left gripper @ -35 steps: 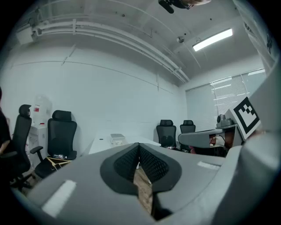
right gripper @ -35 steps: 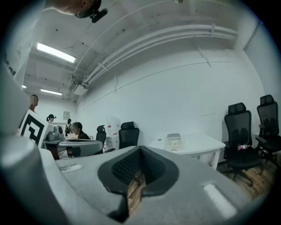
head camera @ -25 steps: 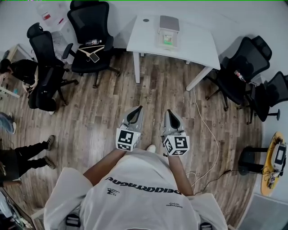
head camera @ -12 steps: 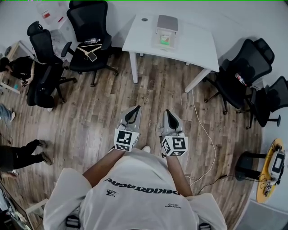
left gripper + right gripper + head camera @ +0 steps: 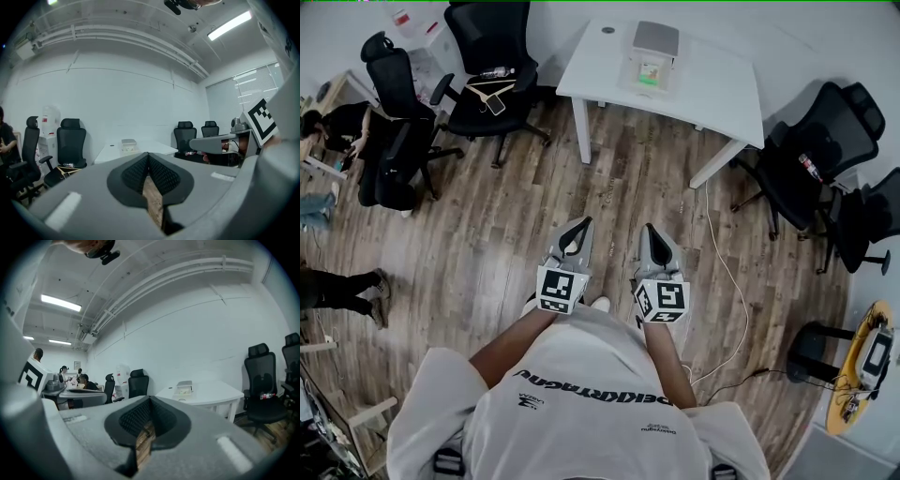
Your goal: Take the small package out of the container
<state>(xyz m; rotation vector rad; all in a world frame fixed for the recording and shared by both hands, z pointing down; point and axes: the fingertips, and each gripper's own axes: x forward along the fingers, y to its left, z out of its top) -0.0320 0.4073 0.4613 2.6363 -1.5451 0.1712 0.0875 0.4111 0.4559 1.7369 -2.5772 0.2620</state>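
the left gripper (image 5: 584,225) and the right gripper (image 5: 648,231) are held side by side over the wood floor (image 5: 487,253), both pointing toward the white table (image 5: 712,98) and well apart from it; in the left gripper view the jaws are pressed together at the tips with nothing between them, only floor showing through the slot behind the pads; in the right gripper view the jaws are likewise closed tight and empty; the clear container (image 5: 632,82) stands on the table about midway along its length, nearer the far edge than the near one; a small green thing inside it looks like the small package (image 5: 649,74), too small to tell more; a grey lid-like piece (image 5: 656,37) sits just behind the container at the far edge; black office chairs (image 5: 492,56) stand off both ends of the table
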